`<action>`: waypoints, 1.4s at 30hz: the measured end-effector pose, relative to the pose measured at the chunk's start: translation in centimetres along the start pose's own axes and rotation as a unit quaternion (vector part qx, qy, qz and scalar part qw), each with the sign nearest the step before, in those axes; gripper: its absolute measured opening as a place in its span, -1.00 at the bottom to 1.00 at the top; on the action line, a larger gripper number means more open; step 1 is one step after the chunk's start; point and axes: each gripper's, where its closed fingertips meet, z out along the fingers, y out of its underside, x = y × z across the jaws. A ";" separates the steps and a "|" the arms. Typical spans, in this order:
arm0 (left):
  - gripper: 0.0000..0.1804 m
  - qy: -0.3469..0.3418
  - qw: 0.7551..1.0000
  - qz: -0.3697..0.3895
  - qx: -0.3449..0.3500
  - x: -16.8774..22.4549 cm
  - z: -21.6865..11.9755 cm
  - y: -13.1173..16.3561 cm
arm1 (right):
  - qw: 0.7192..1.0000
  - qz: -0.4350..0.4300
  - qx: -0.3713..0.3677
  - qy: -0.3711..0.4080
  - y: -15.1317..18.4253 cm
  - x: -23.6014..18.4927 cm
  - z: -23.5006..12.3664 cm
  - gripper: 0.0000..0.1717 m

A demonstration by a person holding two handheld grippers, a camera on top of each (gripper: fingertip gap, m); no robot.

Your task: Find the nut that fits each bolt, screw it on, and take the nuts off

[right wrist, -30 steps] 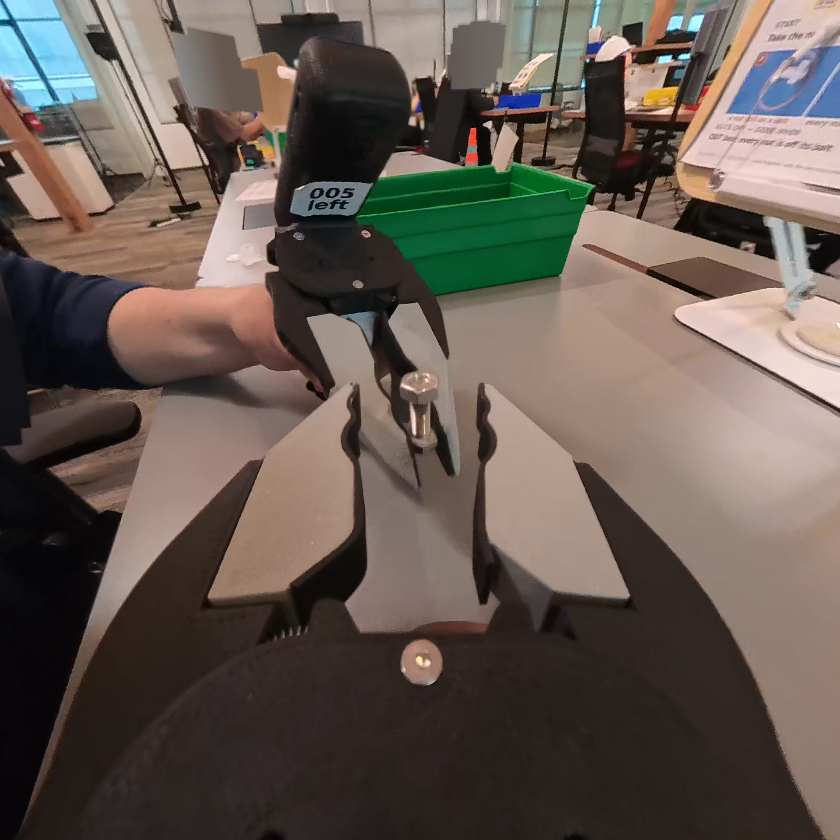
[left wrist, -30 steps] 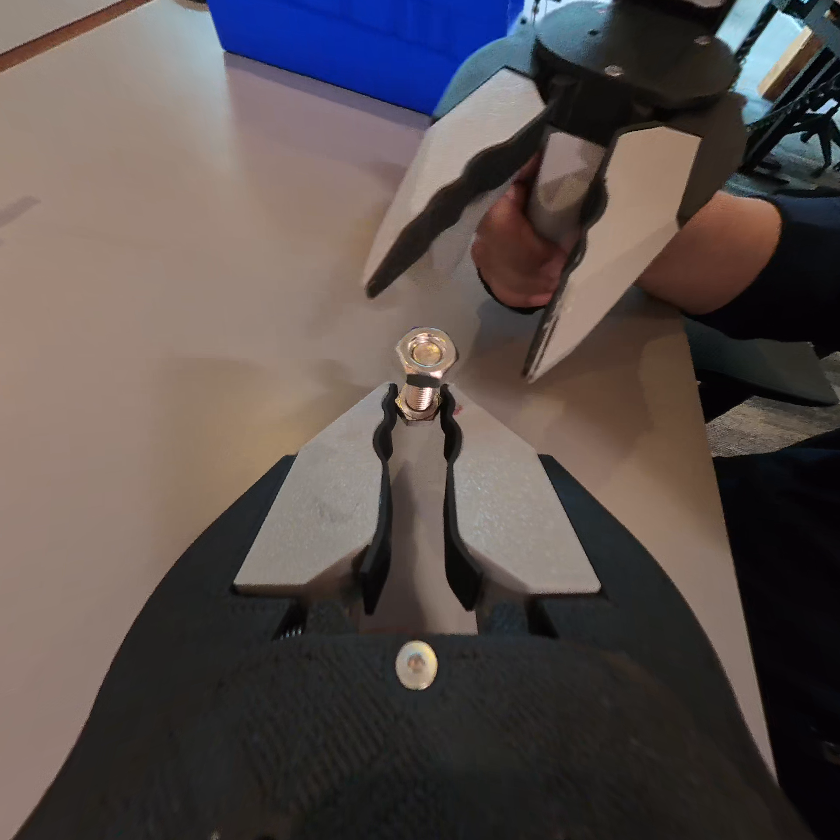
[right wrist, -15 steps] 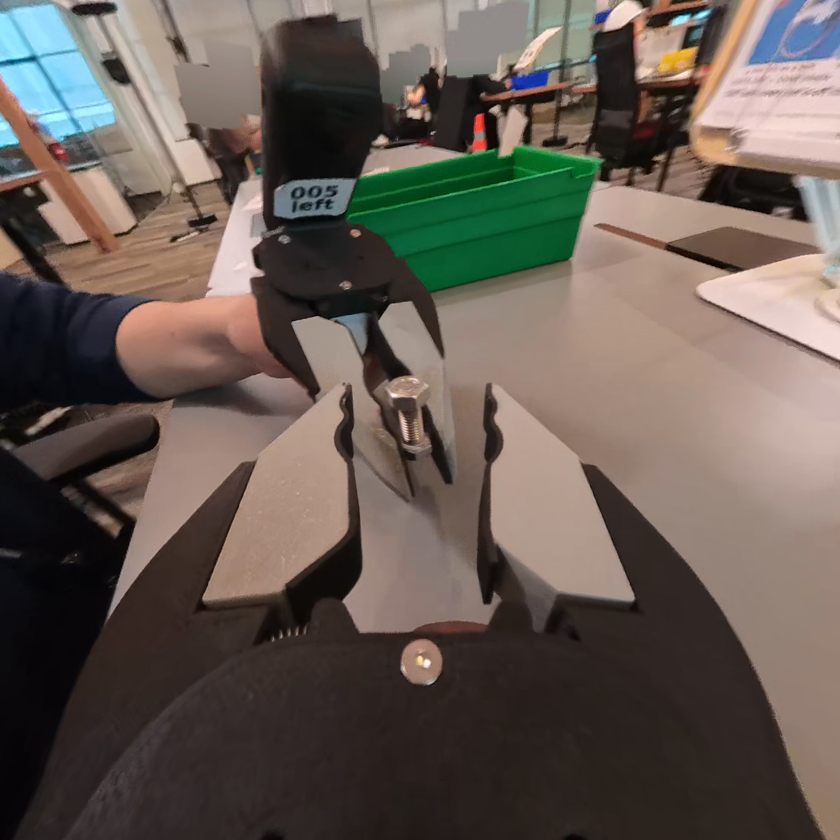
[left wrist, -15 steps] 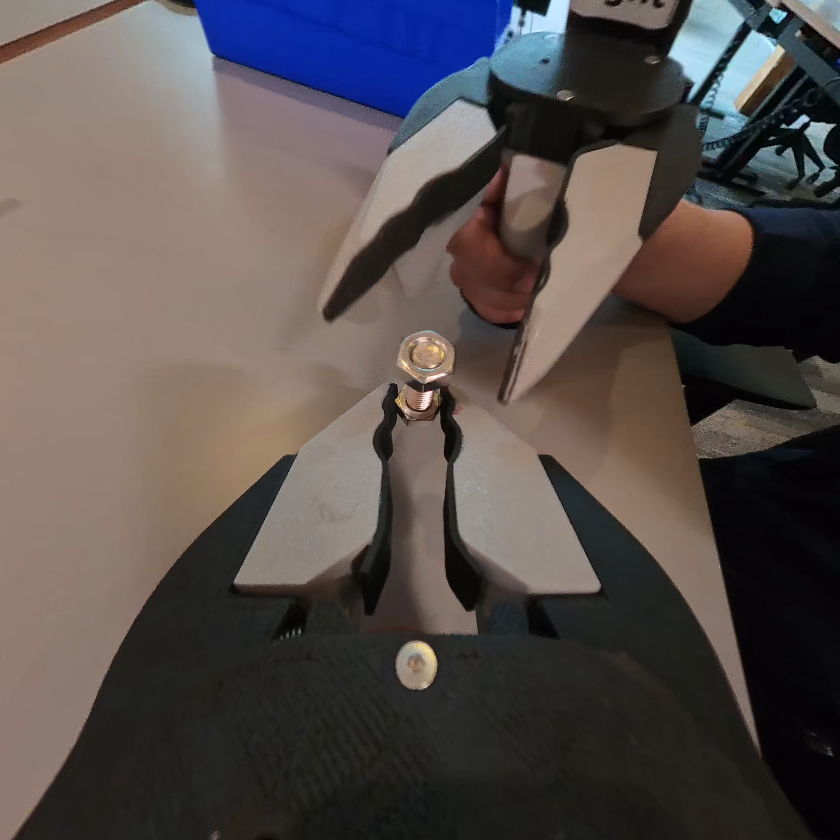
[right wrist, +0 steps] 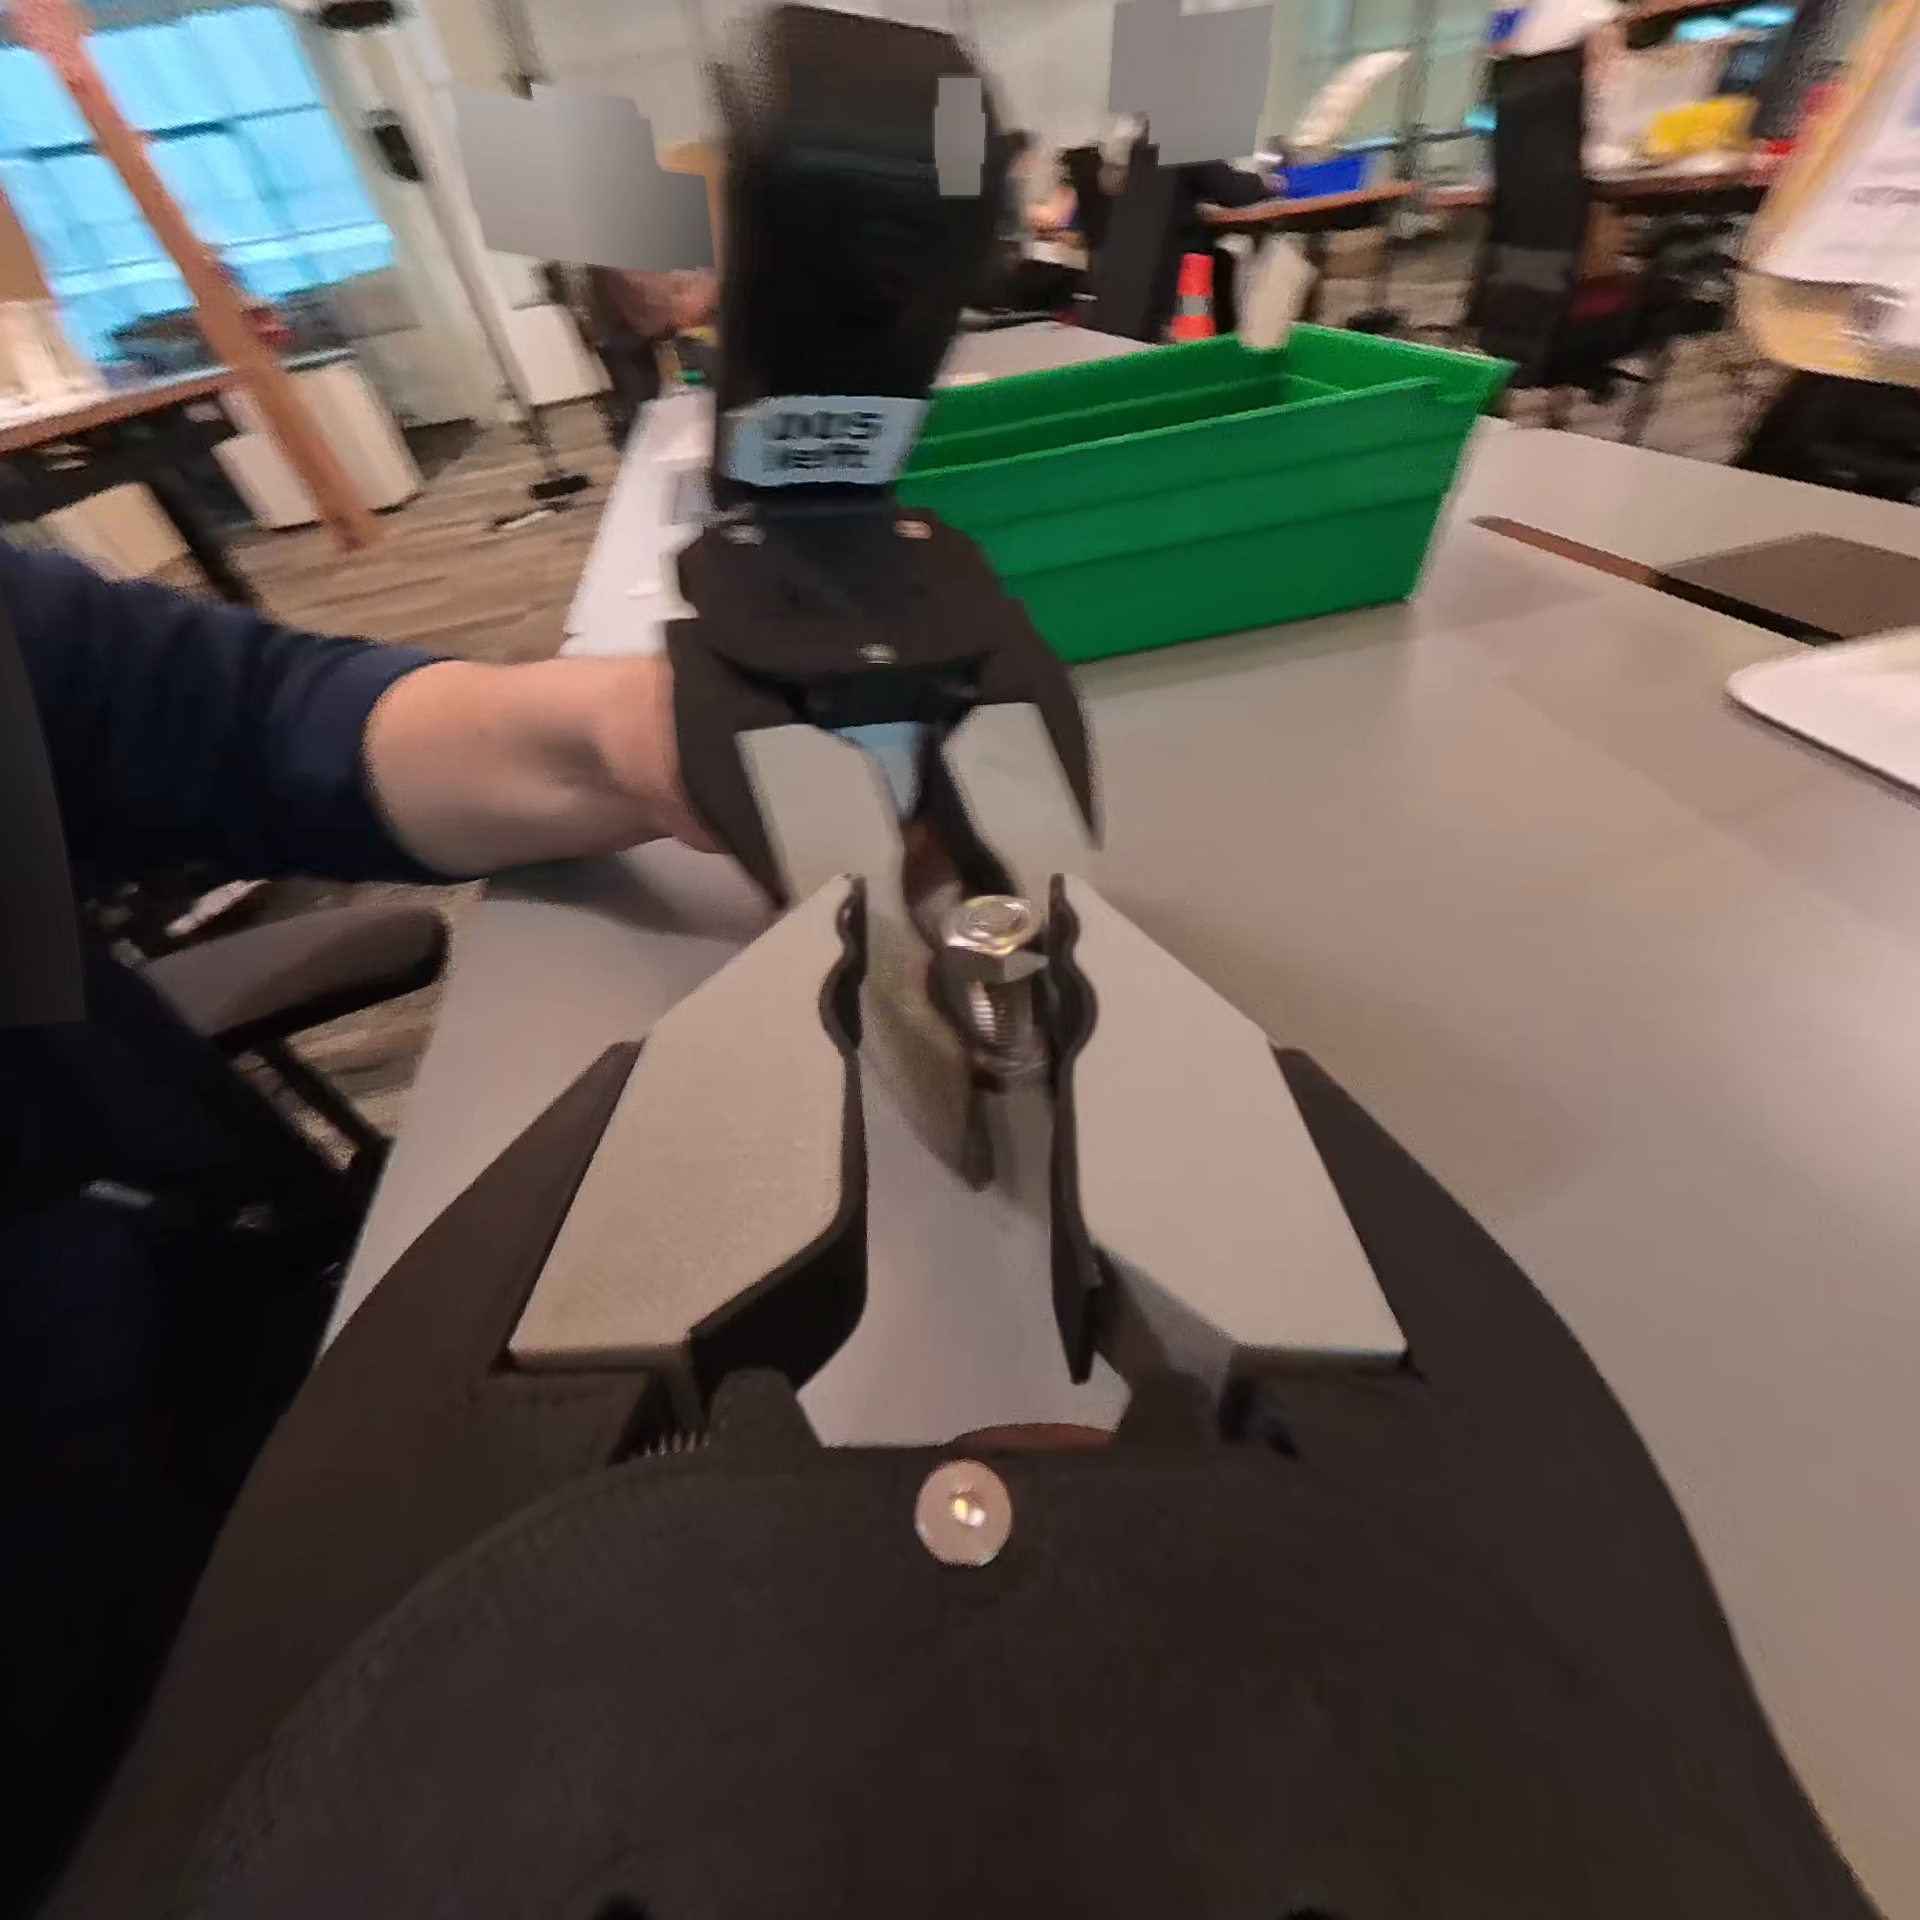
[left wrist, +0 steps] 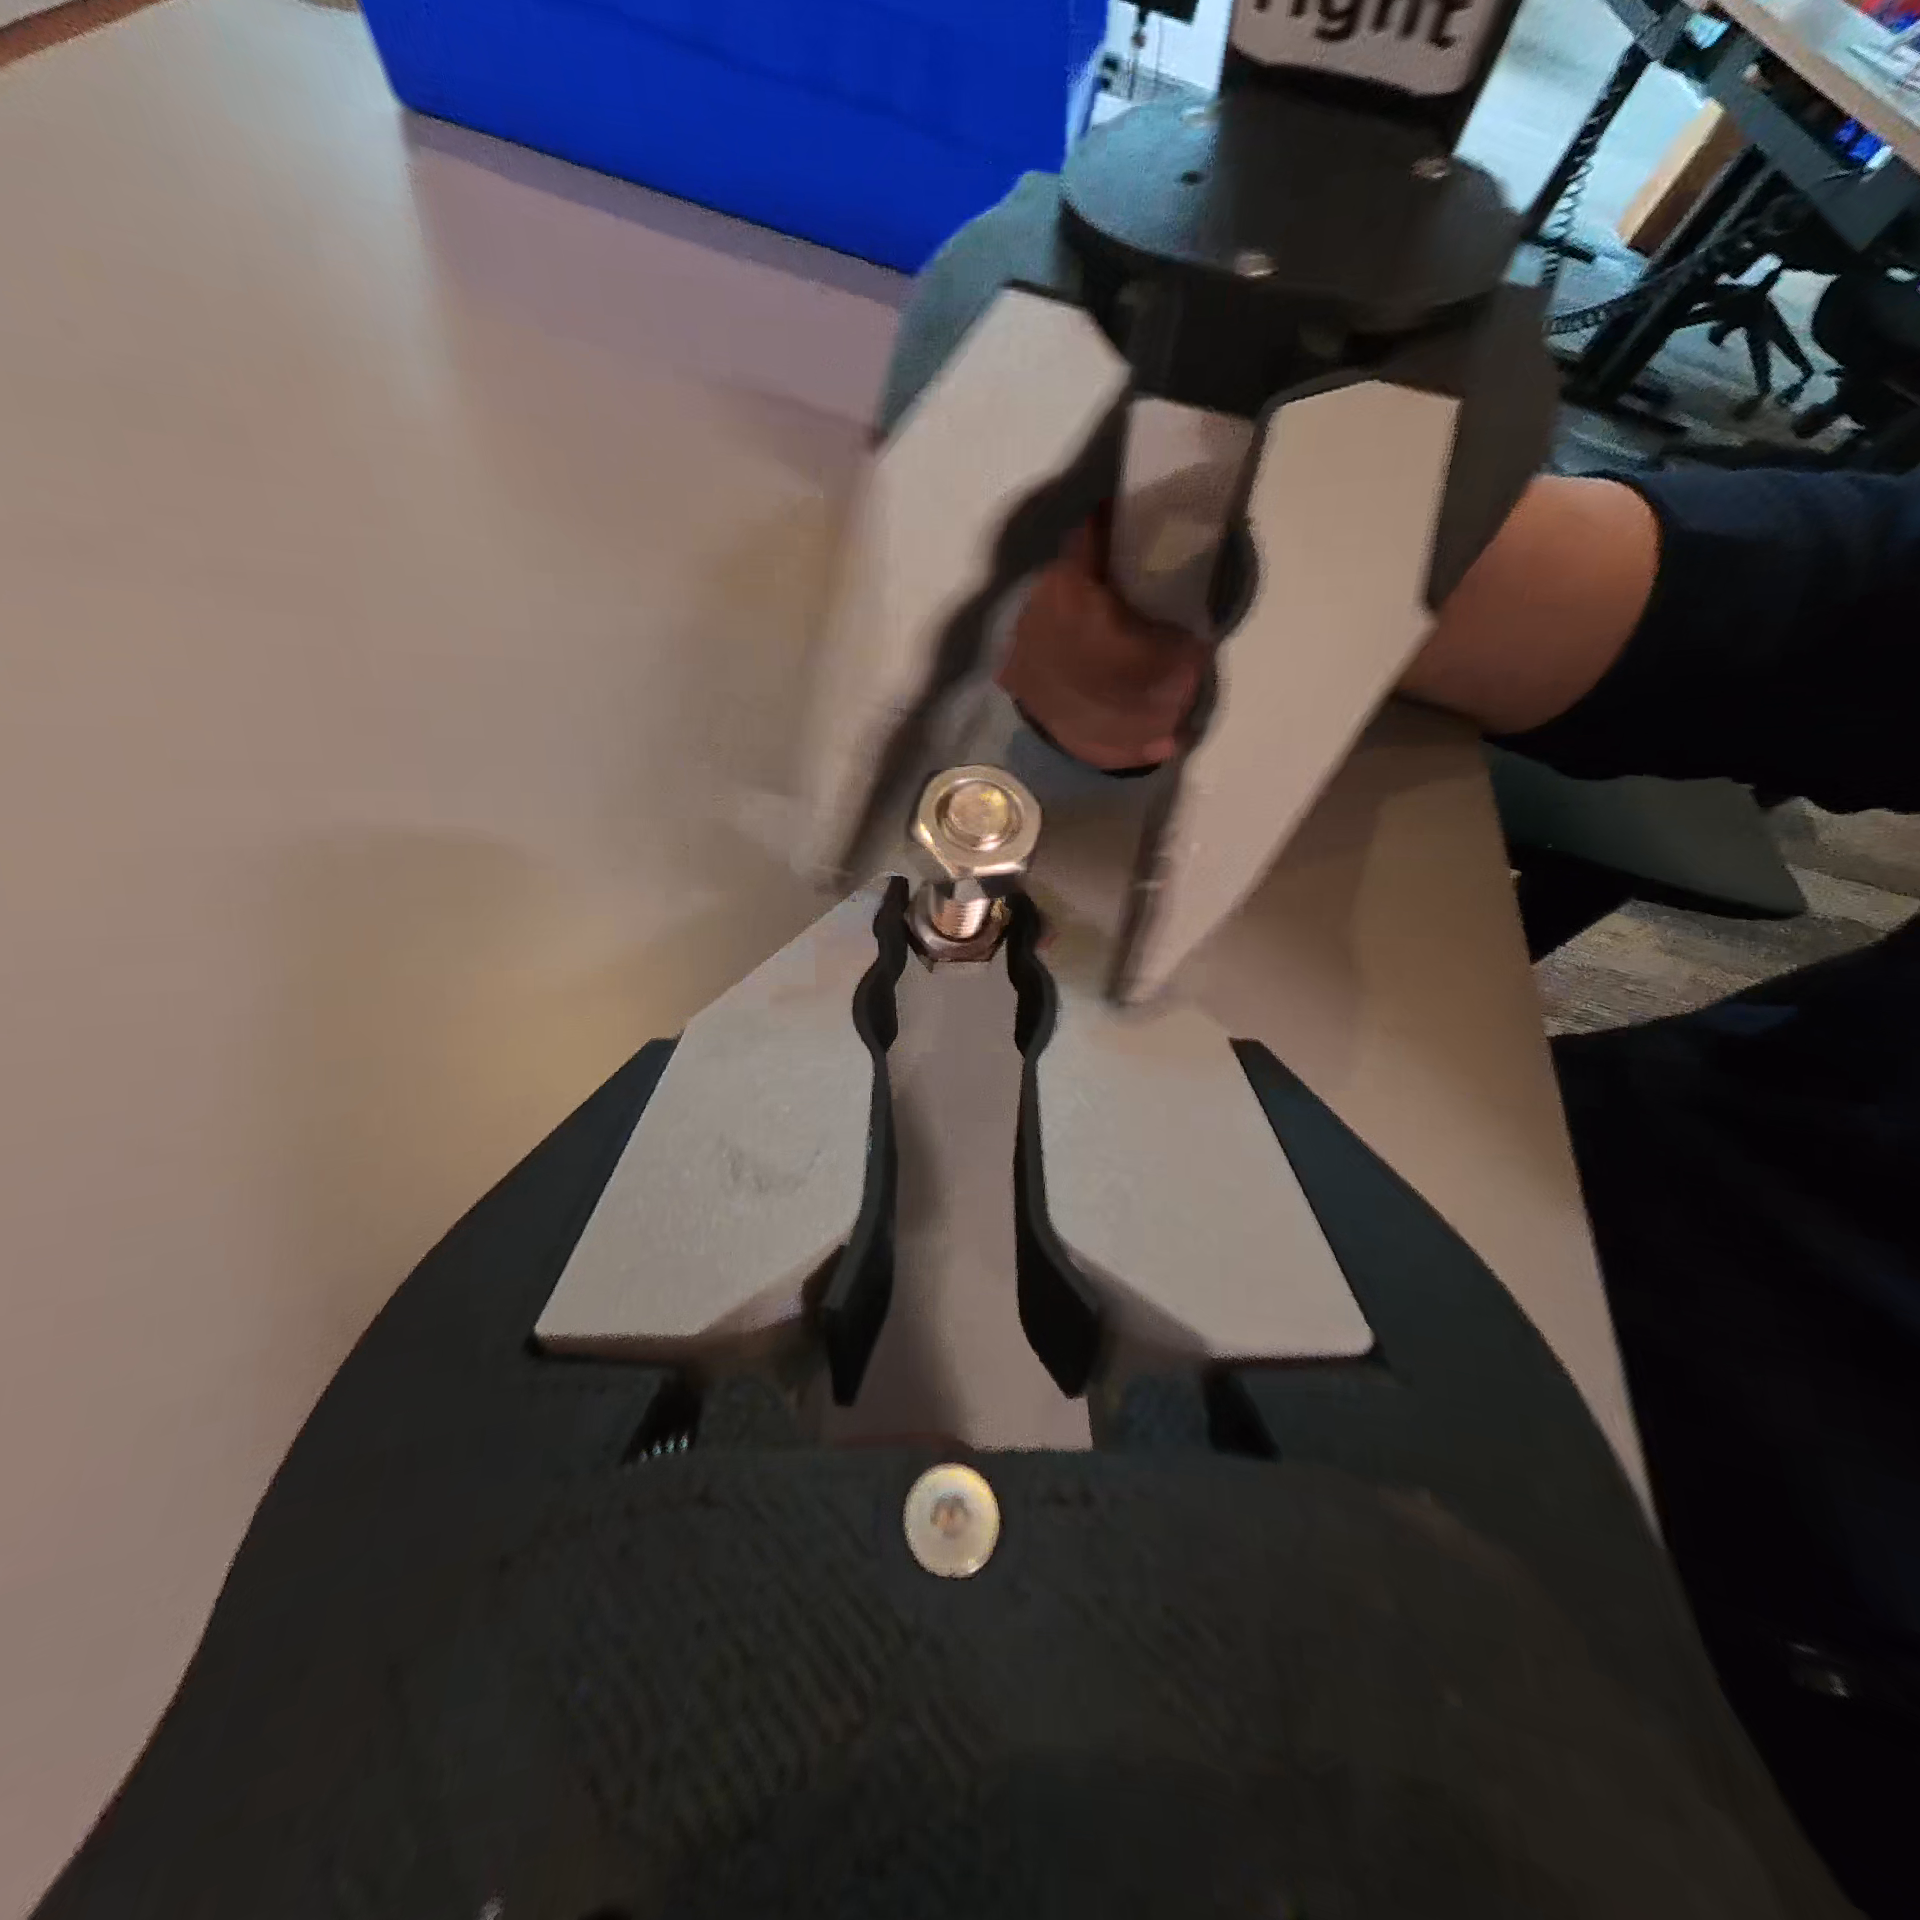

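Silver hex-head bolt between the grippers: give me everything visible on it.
The silver hex-head bolt looks like bright steel: a six-sided head with a raised round boss and a threaded shank. It stands upright, head up, above the grey table. A steel hex nut sits low on the thread, clamped between the left gripper's black pads. The right gripper straddles the head, one finger at it, the other apart; contact is unclear.

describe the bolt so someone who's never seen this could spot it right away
On the grey table, in front of the green bin, two claws meet tip to tip. Between their tips stands the bolt: small, shiny, upright, six-sided head on top, the only bare metal thing there.
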 end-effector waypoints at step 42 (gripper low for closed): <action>-0.41 -0.019 0.998 -0.052 0.007 -2.3 -0.6 0.5 | 0.969 -0.006 0.087 0.229 -5.7 4.7 -11.4 -0.81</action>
